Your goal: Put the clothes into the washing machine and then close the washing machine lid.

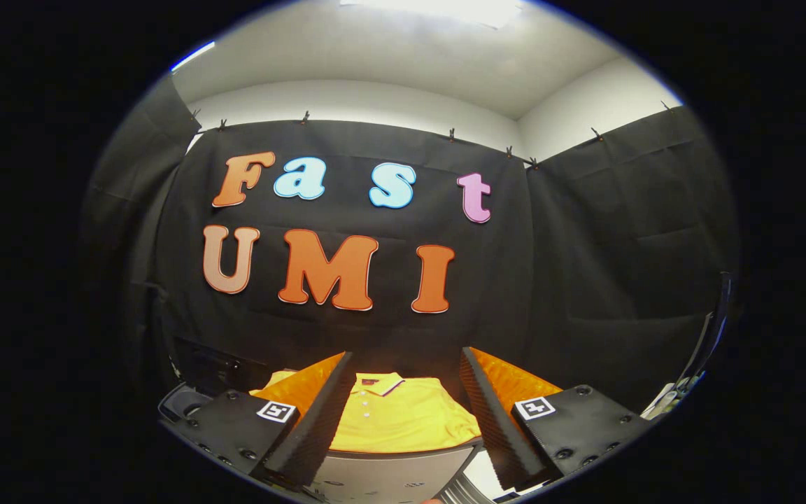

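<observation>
A yellow polo shirt (403,418) with a striped collar and a buttoned placket lies folded on a grey surface (389,470), just ahead of my fingers and between them. My gripper (406,364) hangs above it, open, with a wide gap and nothing between the fingers. A dark machine part (217,367) shows behind the left finger, and a rounded dark rim (179,402) sits beside it; I cannot tell whether this is the washing machine.
The booth's black cloth wall rises close behind the shirt. A thin upright frame with white parts (697,364) stands at the far right. The grey surface ends in an edge just below the shirt.
</observation>
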`<act>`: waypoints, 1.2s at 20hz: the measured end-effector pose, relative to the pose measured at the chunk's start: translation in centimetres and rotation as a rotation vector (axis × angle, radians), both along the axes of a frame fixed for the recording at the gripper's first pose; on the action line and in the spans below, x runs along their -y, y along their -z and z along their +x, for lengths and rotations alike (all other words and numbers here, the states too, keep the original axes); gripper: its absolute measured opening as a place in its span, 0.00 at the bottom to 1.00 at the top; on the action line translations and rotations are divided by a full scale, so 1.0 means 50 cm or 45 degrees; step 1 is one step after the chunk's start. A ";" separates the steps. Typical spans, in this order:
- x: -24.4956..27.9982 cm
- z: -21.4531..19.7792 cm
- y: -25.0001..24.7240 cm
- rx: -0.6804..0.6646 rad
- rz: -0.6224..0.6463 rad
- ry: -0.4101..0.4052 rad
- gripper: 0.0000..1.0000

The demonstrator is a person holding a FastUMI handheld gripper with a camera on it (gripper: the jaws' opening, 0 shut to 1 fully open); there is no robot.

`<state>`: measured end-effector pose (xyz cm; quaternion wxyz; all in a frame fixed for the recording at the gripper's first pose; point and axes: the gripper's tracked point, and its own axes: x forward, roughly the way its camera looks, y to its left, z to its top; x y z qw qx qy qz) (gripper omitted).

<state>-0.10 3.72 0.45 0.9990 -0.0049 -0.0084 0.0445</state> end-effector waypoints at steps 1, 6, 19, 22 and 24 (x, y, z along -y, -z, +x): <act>-0.006 0.005 -0.002 0.001 0.001 -0.008 0.98; -0.035 0.064 -0.001 -0.027 -0.015 -0.049 0.98; -0.170 0.324 0.236 -0.507 -0.179 -0.147 0.99; -0.196 0.364 0.301 -0.625 -0.160 -0.171 0.99; -0.185 0.390 0.343 -0.714 -0.134 -0.151 0.99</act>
